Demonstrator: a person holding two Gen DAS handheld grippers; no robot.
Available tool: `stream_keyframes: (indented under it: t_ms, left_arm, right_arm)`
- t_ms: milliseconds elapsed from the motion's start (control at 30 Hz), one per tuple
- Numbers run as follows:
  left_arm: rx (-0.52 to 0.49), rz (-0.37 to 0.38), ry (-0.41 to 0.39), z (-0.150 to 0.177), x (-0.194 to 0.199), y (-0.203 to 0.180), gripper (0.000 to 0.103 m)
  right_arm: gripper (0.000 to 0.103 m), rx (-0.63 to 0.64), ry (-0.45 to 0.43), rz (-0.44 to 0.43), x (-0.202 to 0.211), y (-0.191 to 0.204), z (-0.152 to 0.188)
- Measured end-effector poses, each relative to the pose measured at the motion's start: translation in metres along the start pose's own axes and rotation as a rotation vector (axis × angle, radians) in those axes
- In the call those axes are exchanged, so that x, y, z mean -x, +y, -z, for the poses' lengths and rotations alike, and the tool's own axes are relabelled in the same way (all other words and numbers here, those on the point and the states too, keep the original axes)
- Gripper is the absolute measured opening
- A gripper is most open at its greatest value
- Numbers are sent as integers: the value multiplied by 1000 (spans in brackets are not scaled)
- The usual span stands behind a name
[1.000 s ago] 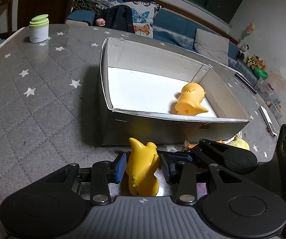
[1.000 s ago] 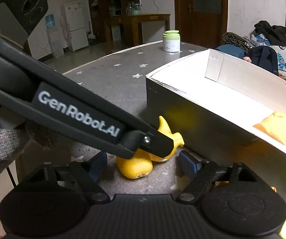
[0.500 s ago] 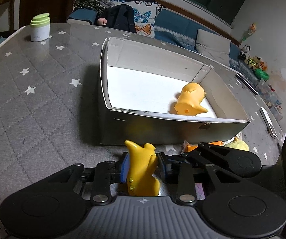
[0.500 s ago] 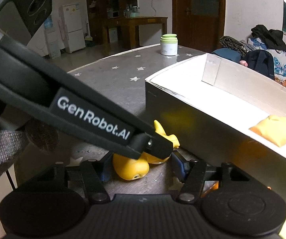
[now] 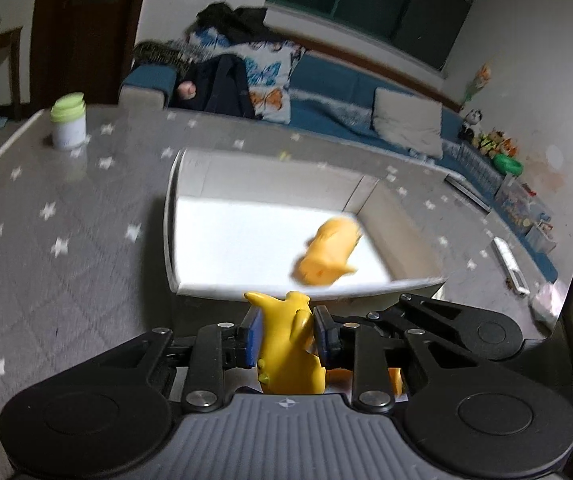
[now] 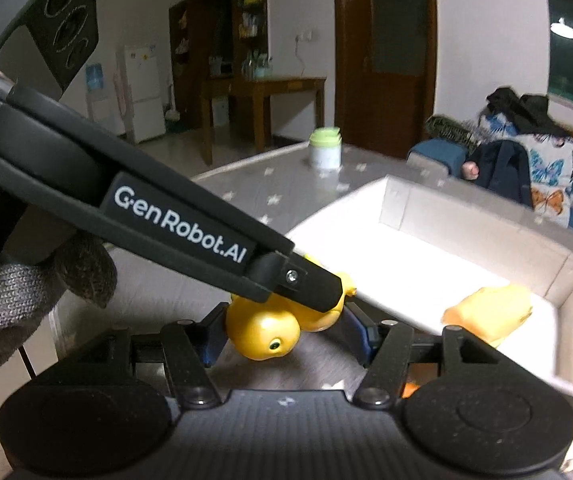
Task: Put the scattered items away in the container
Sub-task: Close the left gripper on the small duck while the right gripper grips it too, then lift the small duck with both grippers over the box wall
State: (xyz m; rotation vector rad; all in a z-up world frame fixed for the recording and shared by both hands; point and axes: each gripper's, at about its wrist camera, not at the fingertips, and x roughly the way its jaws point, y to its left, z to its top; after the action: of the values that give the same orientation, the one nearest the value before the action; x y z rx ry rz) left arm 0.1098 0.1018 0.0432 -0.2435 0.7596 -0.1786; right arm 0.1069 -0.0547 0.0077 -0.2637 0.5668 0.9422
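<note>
My left gripper (image 5: 288, 334) is shut on a yellow rubber toy (image 5: 286, 346) and holds it lifted near the front wall of the white cardboard box (image 5: 190, 288). A second yellow toy (image 5: 328, 254) lies inside the box at its right end; it also shows in the right wrist view (image 6: 490, 312). In the right wrist view the held toy (image 6: 264, 326) sits between my right gripper's (image 6: 284, 334) blue pads, which stand apart beside it without a clear grip. The left gripper's arm (image 6: 166, 220) crosses that view over the toy. The box (image 6: 406, 204) lies right of it.
A white jar with a green lid (image 5: 68, 126) stands at the table's far left corner, also in the right wrist view (image 6: 325, 148). The grey star-patterned table (image 5: 46, 240) surrounds the box. An orange item (image 5: 396, 380) lies below the left gripper. A sofa (image 5: 326, 92) is behind.
My left gripper closed on the yellow toy and lifted it off the table toward the box. The right gripper narrowed around the same toy and rose with it.
</note>
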Motion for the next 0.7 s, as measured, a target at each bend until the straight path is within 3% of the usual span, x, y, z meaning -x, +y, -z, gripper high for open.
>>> stream_keyframes:
  t_ms: [300,700]
  left_arm:
    - [-20,34,-36,-51,-25,-12,30]
    - [56,33,87,-83,-109,23,30]
  right_arm:
    - [61,-29,-53,59,1,-40,-32]
    - [61,-106,95,39,-77,-100,-48]
